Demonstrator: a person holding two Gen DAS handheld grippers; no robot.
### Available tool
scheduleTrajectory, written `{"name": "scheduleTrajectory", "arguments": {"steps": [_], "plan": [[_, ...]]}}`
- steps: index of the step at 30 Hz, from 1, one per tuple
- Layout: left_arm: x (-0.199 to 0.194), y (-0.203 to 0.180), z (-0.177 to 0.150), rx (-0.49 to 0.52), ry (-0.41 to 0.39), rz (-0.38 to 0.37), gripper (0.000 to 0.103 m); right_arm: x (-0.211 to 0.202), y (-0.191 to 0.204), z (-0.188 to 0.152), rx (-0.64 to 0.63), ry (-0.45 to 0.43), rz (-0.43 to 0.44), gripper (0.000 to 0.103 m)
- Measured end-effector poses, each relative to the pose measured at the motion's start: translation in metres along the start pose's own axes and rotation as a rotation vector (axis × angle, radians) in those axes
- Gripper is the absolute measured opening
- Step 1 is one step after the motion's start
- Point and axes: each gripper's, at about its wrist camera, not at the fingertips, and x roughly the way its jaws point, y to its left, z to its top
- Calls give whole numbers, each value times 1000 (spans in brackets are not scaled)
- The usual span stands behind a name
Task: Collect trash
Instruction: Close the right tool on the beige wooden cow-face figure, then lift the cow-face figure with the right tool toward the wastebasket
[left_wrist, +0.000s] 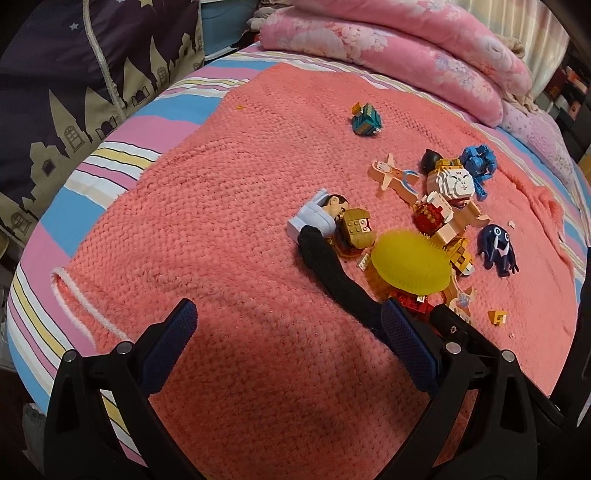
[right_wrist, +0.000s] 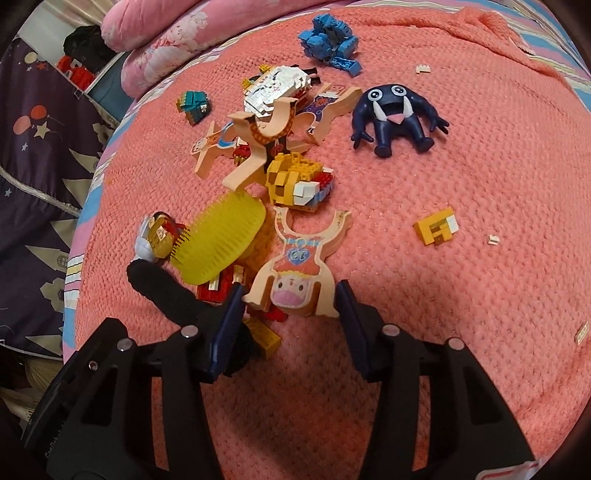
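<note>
The right gripper (right_wrist: 290, 306) stands with its jaws apart on either side of the flat wooden figure (right_wrist: 301, 266), at the near end of the toy pile in the middle of the coral blanket (right_wrist: 480, 166); whether the pads already touch it I cannot tell. The left gripper (left_wrist: 288, 332) hangs wide apart over bare blanket beside the pile, holding nothing. I'd close squarely on the figure's broad lower end and lift straight up, so the yellow bristle brush (right_wrist: 221, 236) and loose bricks alongside stay undisturbed.
</note>
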Motion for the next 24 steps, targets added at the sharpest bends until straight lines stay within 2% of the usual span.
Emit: {"name": "scheduleTrajectory", "arguments": {"steps": [14,24], "plan": [[-5,-18,-15,-16,39,-74,97,-24,-21,-6,25,-19,-38,48],[-22,-38,-22,40,42,-105,97,-49,-42,-15,81,-50,-54,48]]}}
